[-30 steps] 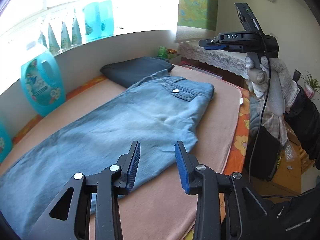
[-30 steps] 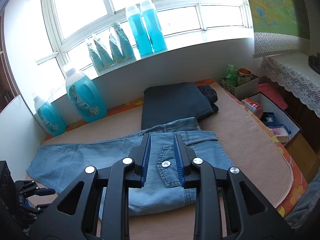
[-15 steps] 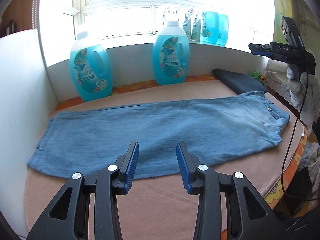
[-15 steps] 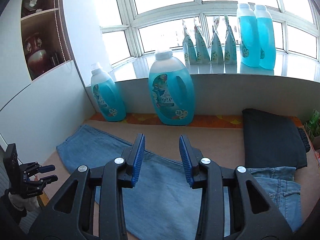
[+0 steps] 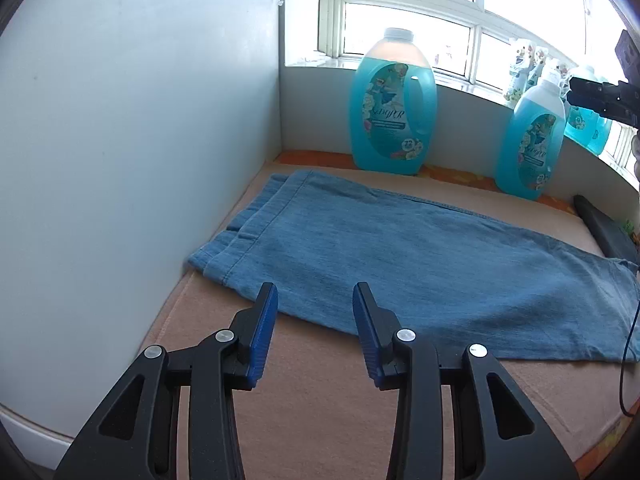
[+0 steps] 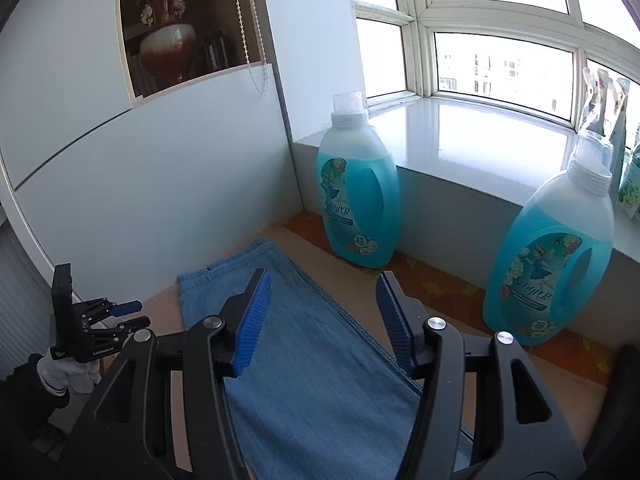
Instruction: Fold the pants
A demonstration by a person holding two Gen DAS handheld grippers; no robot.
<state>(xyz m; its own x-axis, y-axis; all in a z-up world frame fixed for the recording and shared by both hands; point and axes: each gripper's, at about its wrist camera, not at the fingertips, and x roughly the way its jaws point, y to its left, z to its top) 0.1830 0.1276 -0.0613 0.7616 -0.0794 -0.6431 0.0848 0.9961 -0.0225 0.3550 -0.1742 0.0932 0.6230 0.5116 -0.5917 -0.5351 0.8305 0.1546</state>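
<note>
Hovering both grippers, left (image 5: 315,304) and right (image 6: 324,300), spread and empty over the hem end of the pants (image 5: 420,256) lying lengthwise on the mat (image 5: 320,392), I judge the crosswise folds remain.

Blue denim pants (image 5: 420,264), flat, legs stacked, hems by wall

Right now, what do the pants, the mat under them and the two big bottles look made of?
Pants: light blue denim by the look, matte, with stitched hems and a raised side seam.
Mat: soft peach fabric, maybe fleece or felt; fuzzy, no sheen.
Bottles: translucent plastic, glossy, blue liquid showing through, printed labels, white caps.
</note>
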